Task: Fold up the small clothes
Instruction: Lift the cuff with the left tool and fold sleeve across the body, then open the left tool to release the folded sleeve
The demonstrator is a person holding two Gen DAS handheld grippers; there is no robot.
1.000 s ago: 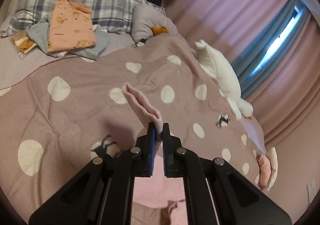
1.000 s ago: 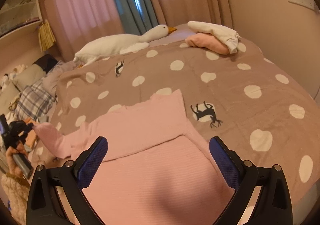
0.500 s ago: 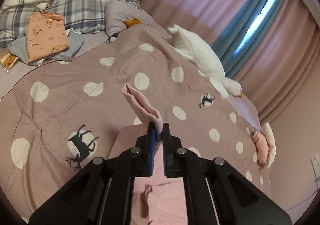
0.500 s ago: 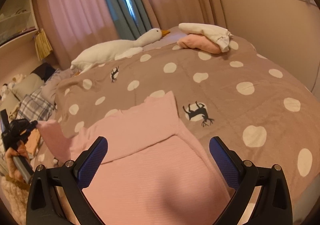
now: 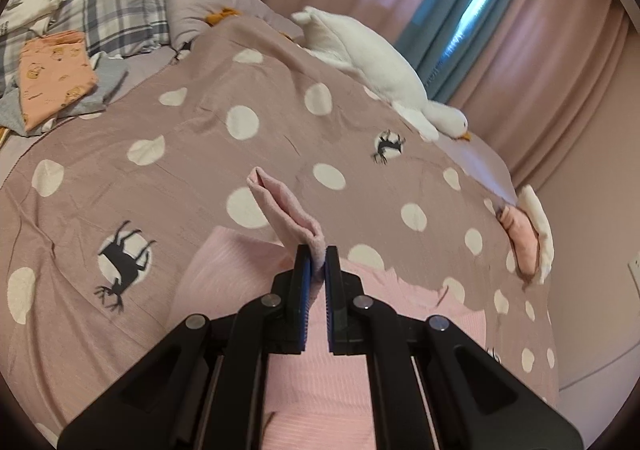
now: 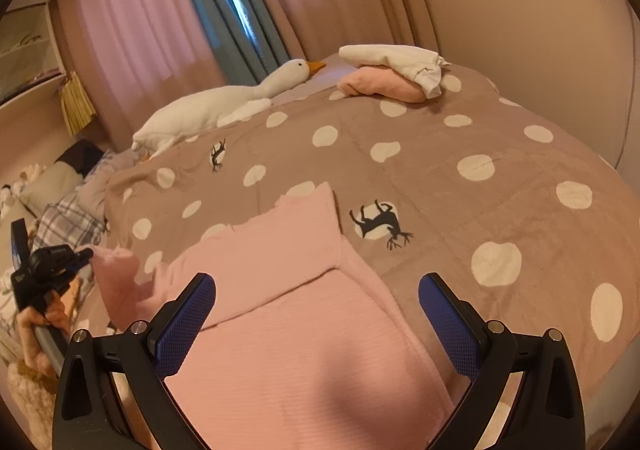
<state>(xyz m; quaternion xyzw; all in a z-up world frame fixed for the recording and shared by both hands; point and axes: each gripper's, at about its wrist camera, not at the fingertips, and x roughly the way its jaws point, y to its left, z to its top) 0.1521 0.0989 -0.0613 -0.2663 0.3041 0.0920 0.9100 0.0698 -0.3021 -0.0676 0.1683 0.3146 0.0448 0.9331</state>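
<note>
Your left gripper [image 5: 315, 264] is clamped on the pink garment's sleeve [image 5: 286, 210], lifted above the dotted bedspread [image 5: 200, 138]. Your right gripper [image 6: 317, 324] hangs with jaws spread wide over the pink garment [image 6: 296, 330], spread near you on the bed.

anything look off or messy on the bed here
Nothing damaged or spilled. The pink top is only half folded: its sleeve is lifted off the bed, pinched in the left gripper. The right gripper hovers open over it.
</note>
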